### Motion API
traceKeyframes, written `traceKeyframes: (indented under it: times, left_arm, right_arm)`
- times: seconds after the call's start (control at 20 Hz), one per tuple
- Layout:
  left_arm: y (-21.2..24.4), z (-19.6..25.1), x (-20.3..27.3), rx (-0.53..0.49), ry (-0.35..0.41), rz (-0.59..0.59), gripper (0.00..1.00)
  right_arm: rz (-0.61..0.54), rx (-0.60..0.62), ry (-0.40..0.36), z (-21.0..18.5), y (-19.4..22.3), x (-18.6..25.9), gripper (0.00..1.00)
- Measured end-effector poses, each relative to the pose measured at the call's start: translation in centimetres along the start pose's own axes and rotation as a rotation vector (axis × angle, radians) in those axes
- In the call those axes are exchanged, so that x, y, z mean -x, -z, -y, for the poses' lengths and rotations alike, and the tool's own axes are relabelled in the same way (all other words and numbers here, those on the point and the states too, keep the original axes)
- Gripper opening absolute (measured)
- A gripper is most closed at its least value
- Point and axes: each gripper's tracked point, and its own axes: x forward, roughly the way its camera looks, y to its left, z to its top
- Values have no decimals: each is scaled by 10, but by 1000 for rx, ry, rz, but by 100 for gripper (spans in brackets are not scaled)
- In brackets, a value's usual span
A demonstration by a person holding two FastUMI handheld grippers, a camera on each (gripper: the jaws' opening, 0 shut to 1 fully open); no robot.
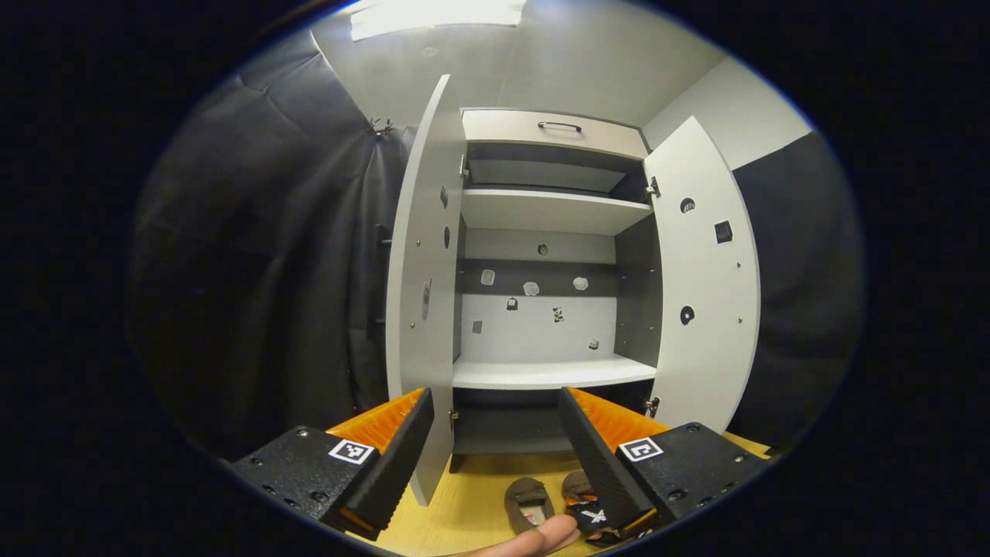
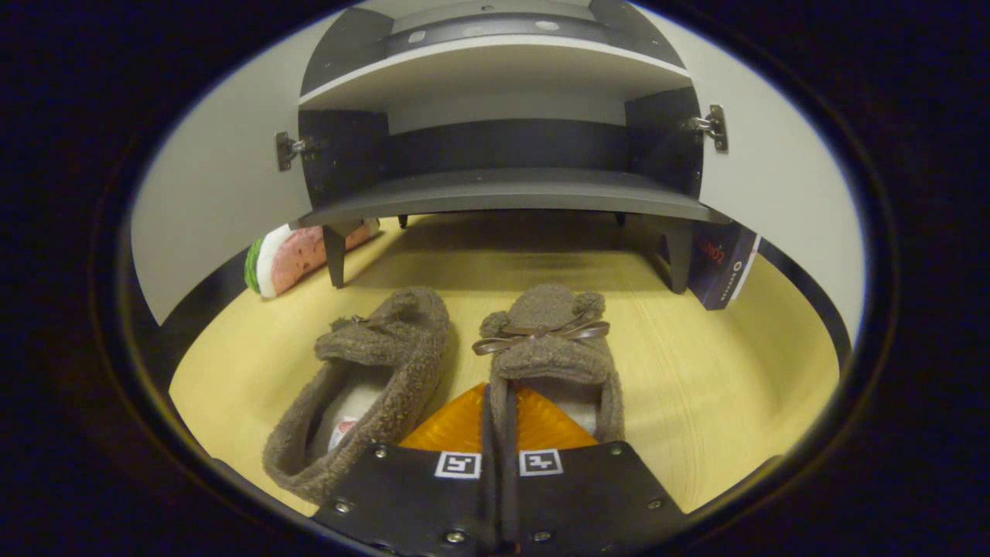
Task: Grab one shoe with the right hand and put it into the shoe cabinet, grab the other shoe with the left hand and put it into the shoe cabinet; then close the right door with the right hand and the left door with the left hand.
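Two brown fuzzy shoes side by side on the yellow floor, toes toward the shoe cabinet, just in front of its dark bottom shelf. Right shoe with a brown ribbon bow across the top; left shoe tilted slightly outward, pale lining visible inside. Right gripper low over the right shoe, orange fingers pressed together on the inner side wall of that shoe, one finger inside the opening and one outside. Left gripper held high and well back from the cabinet, fingers spread wide, nothing between them. Both cabinet doors wide open: left door and right door swung outward, white middle shelf bare. A fingertip at the bottom edge of the left gripper view, near both shoes. A watermelon-patterned item under the cabinet's left side; a dark box beside its right leg.
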Motion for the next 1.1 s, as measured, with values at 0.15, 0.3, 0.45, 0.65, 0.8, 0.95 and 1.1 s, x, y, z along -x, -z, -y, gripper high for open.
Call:
traceKeyframes:
  times: [0.15, 0.3, 0.45, 0.65, 0.8, 0.95, 1.1]
  left_arm:
    - [-3, 10, -20, -17, 31, 21, 99]
    - [4, 23, -37, -2, 85, 15, 99]
    - [16, 30, -58, 16, 121, -10, 99]
    - [29, 27, -80, -8, 113, -12, 99]
    - [44, 26, -89, -5, 117, -35, 99]
    - [58, 19, -98, 2, 102, -52, 99]
    - [72, 16, -104, 25, 101, -83, 99]
  right_arm:
    - [45, -58, -57, -3, -5, 12, 4]
    - [111, -59, -71, 1, -20, 32, 4]
    - [159, -67, -119, -4, -37, 51, 4]
    - [253, -47, -103, 4, -89, 81, 4]
    - [331, -22, -101, 13, -141, 109, 4]
    - [409, 12, -96, 18, -199, 137, 8]
    - [491, 54, -86, 22, -260, 163, 4]
